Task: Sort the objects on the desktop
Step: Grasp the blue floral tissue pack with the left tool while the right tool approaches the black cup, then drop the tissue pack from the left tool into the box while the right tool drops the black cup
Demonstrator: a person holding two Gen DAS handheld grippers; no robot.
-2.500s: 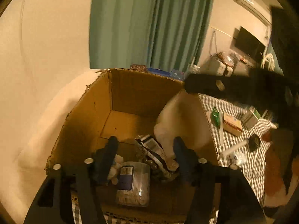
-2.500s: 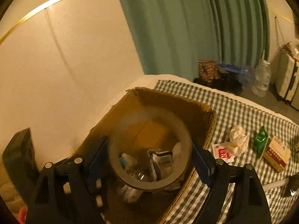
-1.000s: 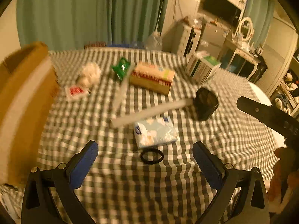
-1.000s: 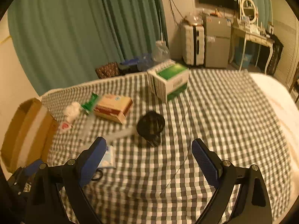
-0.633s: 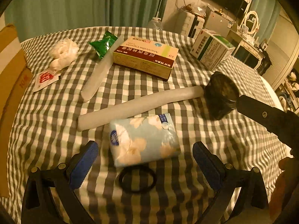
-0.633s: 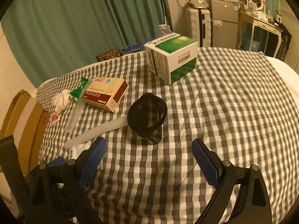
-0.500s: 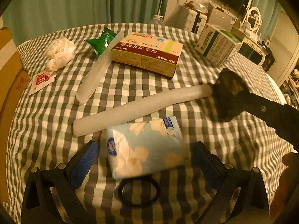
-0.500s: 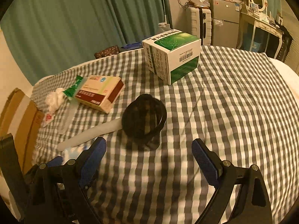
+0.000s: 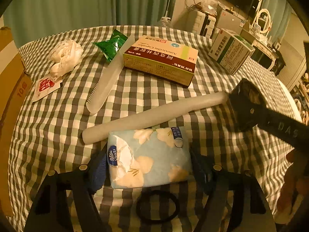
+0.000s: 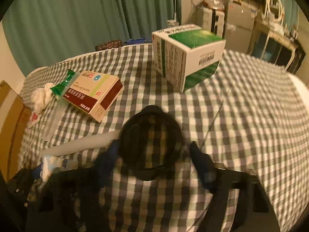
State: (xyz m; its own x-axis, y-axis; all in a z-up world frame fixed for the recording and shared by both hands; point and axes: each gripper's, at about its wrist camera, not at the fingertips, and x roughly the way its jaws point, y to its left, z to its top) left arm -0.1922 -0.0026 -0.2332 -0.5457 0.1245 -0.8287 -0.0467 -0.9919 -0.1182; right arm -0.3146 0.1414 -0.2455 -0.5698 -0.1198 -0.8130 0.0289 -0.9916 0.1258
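Straddling the tissue pack (image 9: 148,158), whose long axis lies crosswise, the left gripper (image 9: 148,171) is lowered, jaws narrowed; the black mesh cup (image 10: 149,142) is flanked by the right gripper (image 10: 154,160), contact unclear.

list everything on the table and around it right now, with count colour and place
tissue pack: 1, pale blue floral, between the left fingers
hair tie: 1, black ring, nearest, under the left gripper
long tube: 1, translucent white, just beyond the tissue pack
serrated strip: 1, translucent, centre-left
amoxicillin box: 1, cream and maroon, centre
green-white box: 1, far right
green sachet: 1, far, beside the amoxicillin box
crumpled tissue: 1, white, far left
red-print packet: 1, white, left
mesh cup: 1, black, on its side, between the right fingers
cardboard box: 1, brown, left edge
tablecloth: 1, grey-white check
curtain: green, behind
left gripper: black, blue pads
right gripper: black, blue pads
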